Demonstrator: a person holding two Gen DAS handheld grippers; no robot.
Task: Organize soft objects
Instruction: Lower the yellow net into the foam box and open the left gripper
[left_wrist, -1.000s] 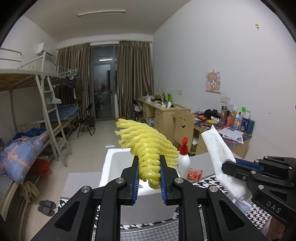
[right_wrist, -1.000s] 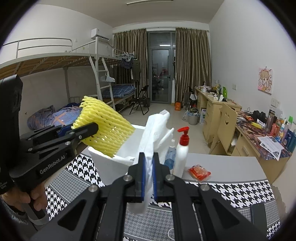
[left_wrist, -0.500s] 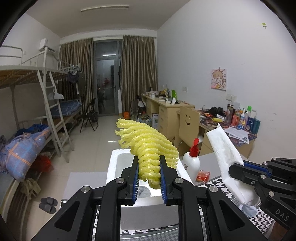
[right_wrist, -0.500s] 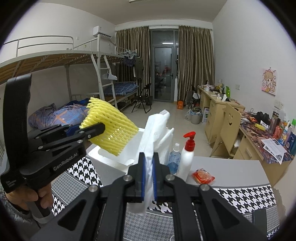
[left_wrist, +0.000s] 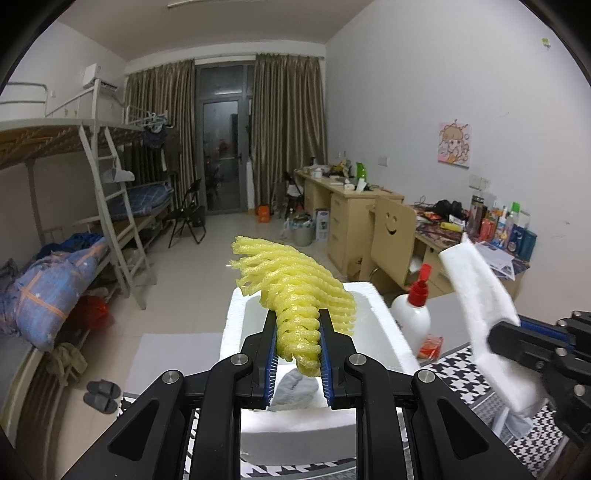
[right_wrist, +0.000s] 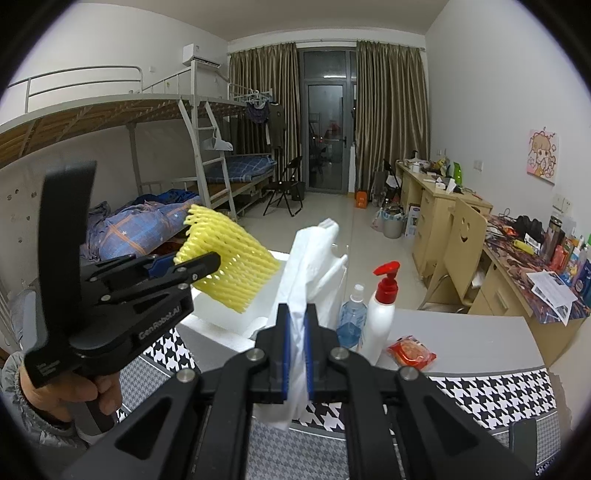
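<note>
Your left gripper (left_wrist: 297, 352) is clamped on the yellow foam net (left_wrist: 295, 295), which fans up and out above the open white foam box (left_wrist: 384, 317). A grey lump (left_wrist: 293, 386) lies on the box floor just under your fingertips. Your right gripper (right_wrist: 296, 352) pinches the white foam sheet (right_wrist: 310, 266), which stands up between the blue pads and droops a little below them; in the left view it sits well right of the box, past its right wall.

Beside that wall stand a red-capped white pump bottle (right_wrist: 382, 314) and a clear blue bottle (right_wrist: 351, 317), with a red packet (right_wrist: 412, 350) lying near them. All of it rests on a grey table (right_wrist: 480, 339) partly covered by a houndstooth cloth (right_wrist: 491, 395). Beyond are bunk beds (right_wrist: 129, 122), wooden desks (right_wrist: 436, 206) and curtains (right_wrist: 388, 114).
</note>
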